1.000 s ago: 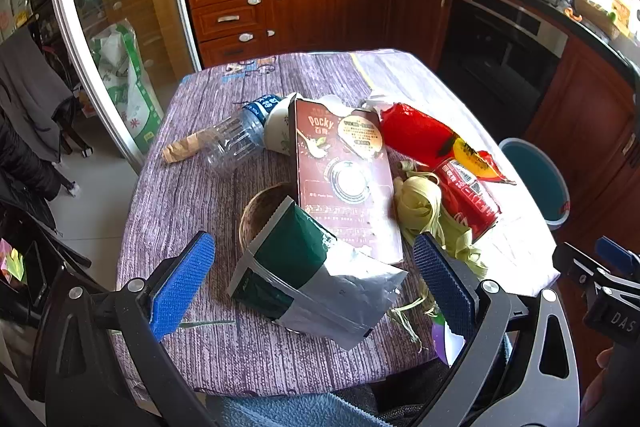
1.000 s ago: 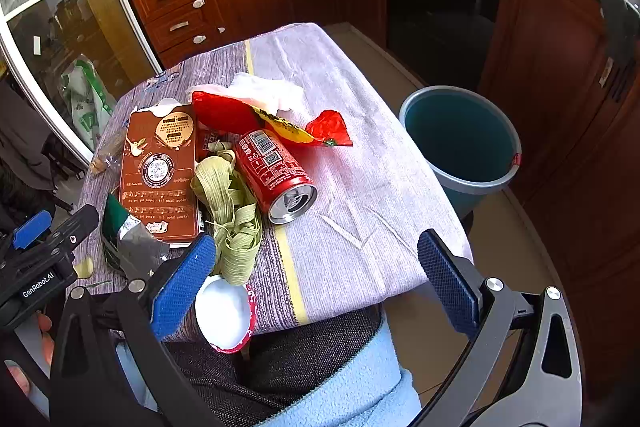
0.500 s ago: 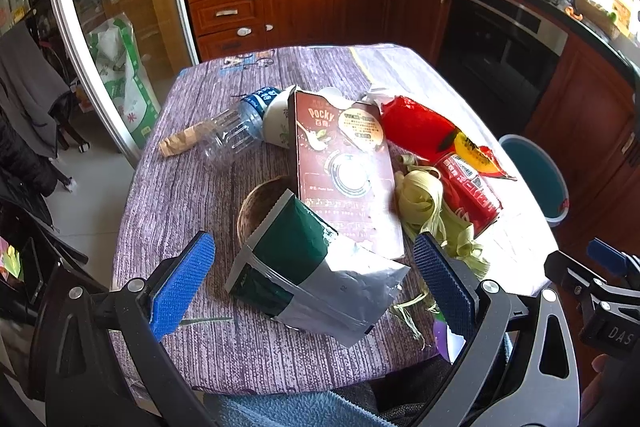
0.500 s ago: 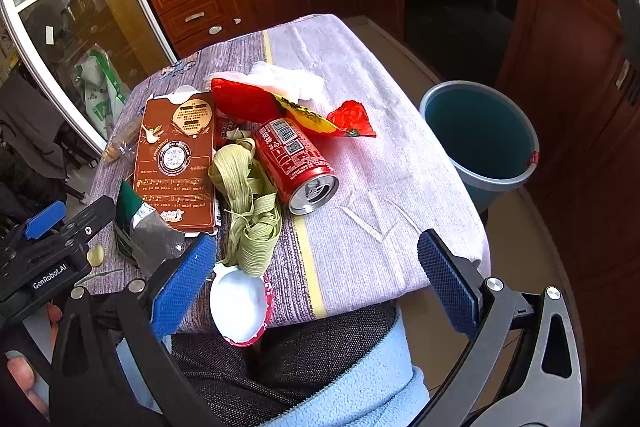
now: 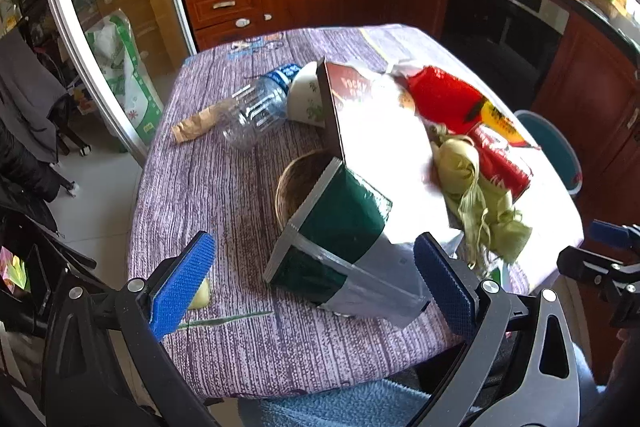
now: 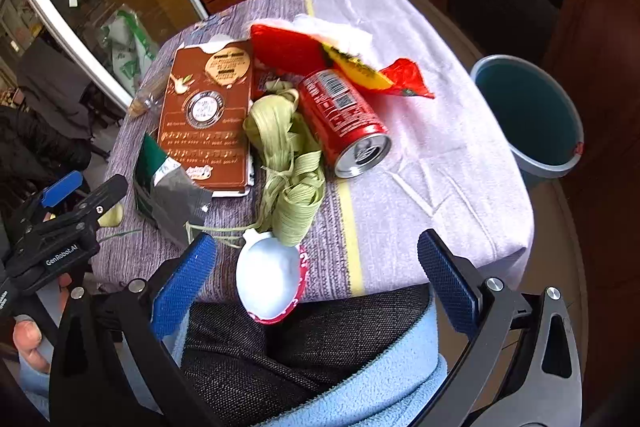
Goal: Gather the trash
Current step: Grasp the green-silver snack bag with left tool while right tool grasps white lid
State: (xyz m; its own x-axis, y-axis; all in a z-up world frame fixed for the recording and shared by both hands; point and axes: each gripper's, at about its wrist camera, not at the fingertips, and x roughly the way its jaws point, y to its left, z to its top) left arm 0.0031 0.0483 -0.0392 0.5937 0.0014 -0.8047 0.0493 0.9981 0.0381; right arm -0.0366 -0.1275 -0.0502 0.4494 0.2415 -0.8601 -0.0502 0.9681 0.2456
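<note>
- Two grippers I hold spread wide, empty; left gripper (image 5: 314, 279) frames a crinkled green-and-silver foil pouch (image 5: 344, 247) on the woven purple tablecloth (image 5: 224, 187)
- right gripper (image 6: 318, 277) hangs near a glossy red can (image 6: 344, 115), apart

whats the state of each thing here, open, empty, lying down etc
left gripper: open, holding nothing
right gripper: open, holding nothing
soda can: on its side, opened
plastic bottle: on its side
green bag: torn open
bin: upright, open top
</note>
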